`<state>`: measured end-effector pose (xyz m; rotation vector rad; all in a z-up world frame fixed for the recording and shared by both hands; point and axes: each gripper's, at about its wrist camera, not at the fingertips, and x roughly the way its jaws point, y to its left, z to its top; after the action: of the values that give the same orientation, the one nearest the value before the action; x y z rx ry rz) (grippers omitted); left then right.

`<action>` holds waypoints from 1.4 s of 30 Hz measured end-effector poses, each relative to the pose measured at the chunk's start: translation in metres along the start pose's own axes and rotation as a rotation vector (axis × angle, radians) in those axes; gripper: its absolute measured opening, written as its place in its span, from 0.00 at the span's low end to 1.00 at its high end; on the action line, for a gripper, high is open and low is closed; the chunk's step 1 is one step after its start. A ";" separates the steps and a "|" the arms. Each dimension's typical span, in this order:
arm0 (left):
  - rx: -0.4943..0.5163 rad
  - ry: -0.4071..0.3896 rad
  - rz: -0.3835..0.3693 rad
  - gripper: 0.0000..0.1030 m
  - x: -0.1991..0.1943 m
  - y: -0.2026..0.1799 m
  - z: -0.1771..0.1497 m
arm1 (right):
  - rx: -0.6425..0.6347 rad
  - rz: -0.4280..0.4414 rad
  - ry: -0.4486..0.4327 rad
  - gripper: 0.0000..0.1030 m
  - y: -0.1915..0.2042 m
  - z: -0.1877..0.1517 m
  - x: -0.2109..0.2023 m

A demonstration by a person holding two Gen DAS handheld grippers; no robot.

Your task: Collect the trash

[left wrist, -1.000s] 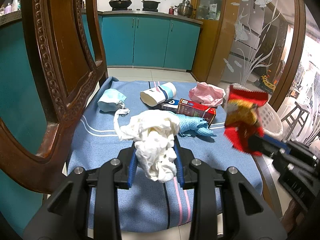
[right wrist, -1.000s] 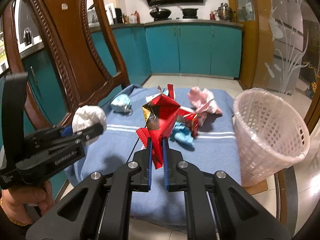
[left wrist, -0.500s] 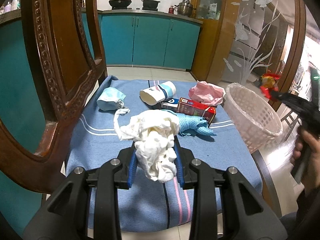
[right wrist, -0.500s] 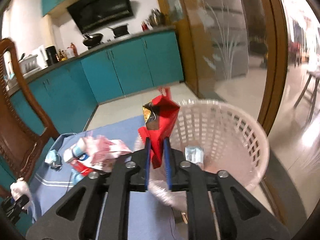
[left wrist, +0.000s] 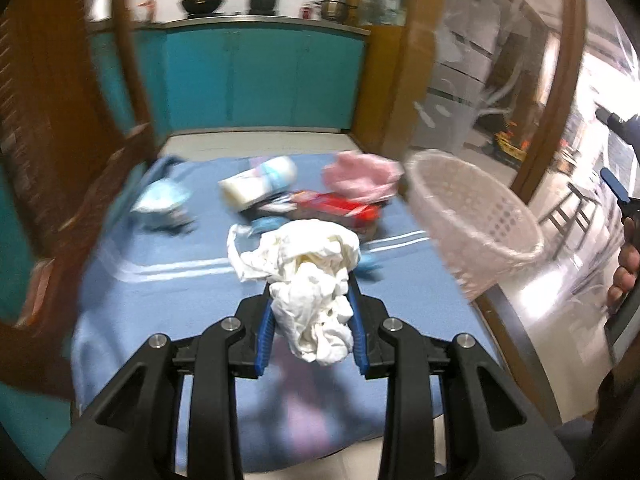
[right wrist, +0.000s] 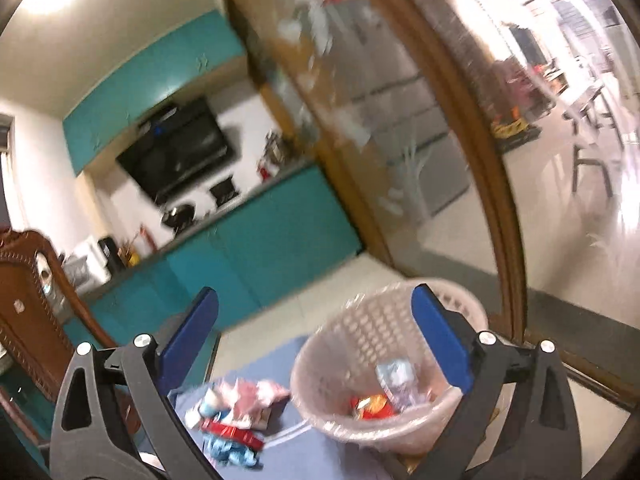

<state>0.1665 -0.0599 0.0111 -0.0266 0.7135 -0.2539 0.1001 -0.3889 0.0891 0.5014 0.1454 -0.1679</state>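
1. White crumpled tissue wad (left wrist: 316,280) sat pinched between the blue pads of the left gripper (left wrist: 313,330), bulging above and hanging below the fingers, held over the blue cloth (left wrist: 160,292).
2. Right gripper (right wrist: 316,340) was opening, jaws spread wide with nothing between them; blue pads (right wrist: 440,340) framed the basket from above.
3. Pale plastic lattice basket (right wrist: 360,344) stood on the cloth's edge. Inside it lay a red and yellow wrapper (right wrist: 370,406) and a silvery-clear packet (right wrist: 394,376) beside it.
4. In the left view the basket (left wrist: 476,216) sat to the right of the remaining litter, tilted by the lens. The right gripper's dark tip and a person's hand (left wrist: 624,268) showed at the far right edge.
5. Trash on the cloth: light blue face mask (left wrist: 160,200) at left, white paper cup (left wrist: 256,184) on its side with a blue band, red carton (left wrist: 340,208) behind the tissue, pink crumpled bag (left wrist: 360,172) just beside the basket, and a blue crumpled piece (left wrist: 368,264) mostly hidden by the tissue.
6. Labels: cup and carton carried print, but motion blur made none of it readable in either view. Same for the wrapper in the basket.
7. Brown wooden chair back (left wrist: 60,140) stood at the left of the cloth; teal cabinets (left wrist: 260,80) ran behind.
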 end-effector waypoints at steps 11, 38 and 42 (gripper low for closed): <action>0.177 0.077 -0.244 0.71 0.125 -0.181 0.096 | 0.132 -0.143 -0.001 0.93 -0.053 0.002 0.010; -0.107 -0.081 0.164 0.89 -0.049 0.080 -0.016 | -0.486 0.224 0.496 0.93 0.147 -0.143 -0.008; -0.088 -0.081 0.148 0.89 -0.048 0.073 -0.016 | -0.457 0.203 0.490 0.93 0.146 -0.140 -0.002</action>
<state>0.1372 0.0236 0.0215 -0.0672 0.6427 -0.0792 0.1132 -0.1942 0.0356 0.0897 0.5948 0.1900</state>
